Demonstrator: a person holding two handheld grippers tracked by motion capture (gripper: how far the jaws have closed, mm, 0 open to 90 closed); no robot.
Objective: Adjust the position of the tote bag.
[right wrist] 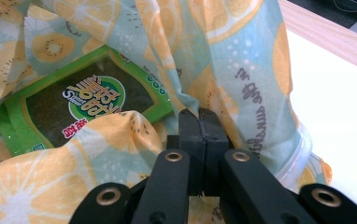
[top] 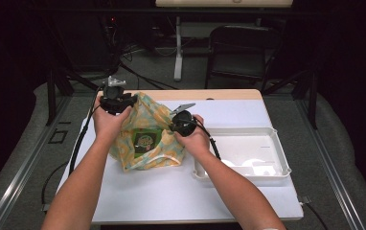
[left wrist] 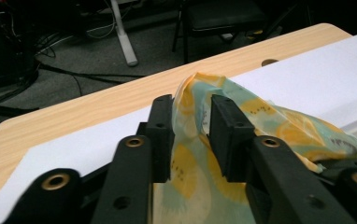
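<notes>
R jaws pinching lemon-print bag (right wrist: pixel 242 70); L apart.

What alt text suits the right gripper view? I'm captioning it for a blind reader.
The right claw, its two black jaws pressed together, pinches a fold of a light blue fabric bag printed with orange citrus slices. Inside the open bag lies a flat green snack packet with a round label; white table covering shows at right.

Soft printed cloth bag (top: pixel 147 129), glossy green packet (right wrist: pixel 88 105), matt black plastic tongs (right wrist: pixel 199 123), wood-grain table (left wrist: pixel 74 107)
</notes>
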